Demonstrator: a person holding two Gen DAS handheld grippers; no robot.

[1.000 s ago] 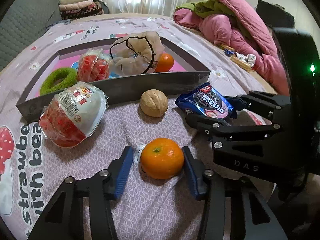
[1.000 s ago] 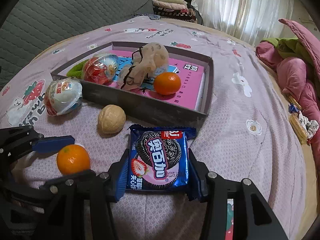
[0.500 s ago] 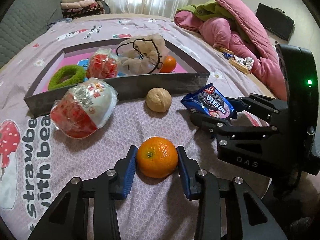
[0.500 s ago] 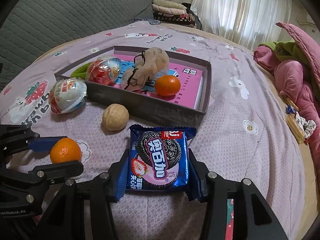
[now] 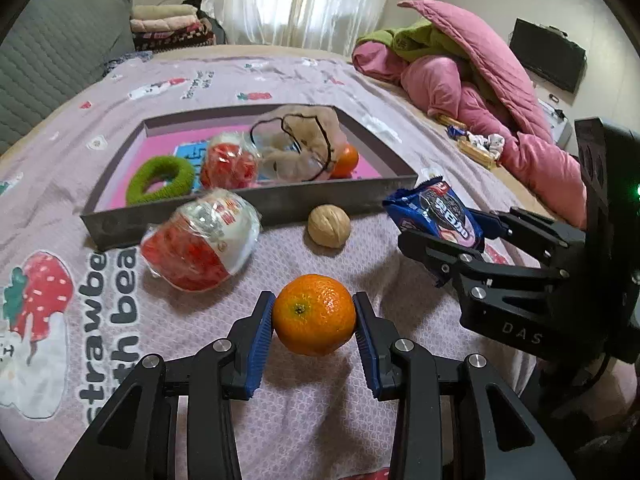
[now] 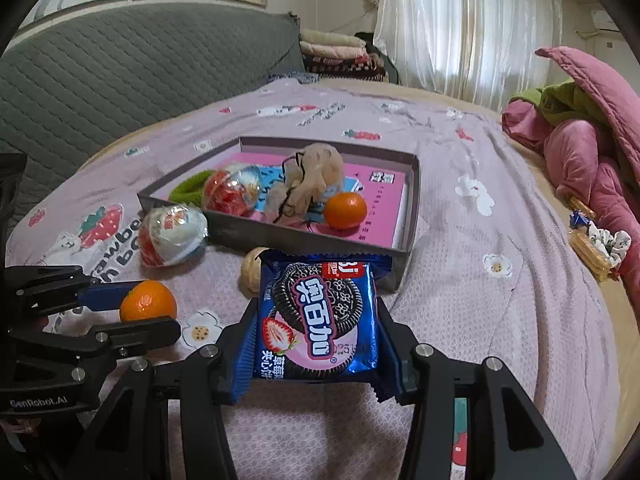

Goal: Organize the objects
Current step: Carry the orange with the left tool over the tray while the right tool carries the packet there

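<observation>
While angled downward, left hand-held gripper (image 5: 314, 322) clamps orange (image 5: 315, 314); right hand-held gripper (image 6: 316, 330) clamps cookie packet (image 6: 318, 320).

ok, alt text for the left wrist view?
The left gripper clamps an orange above a lilac bedspread; beyond sit a wrapped toy egg, a walnut and a grey tray.
</observation>
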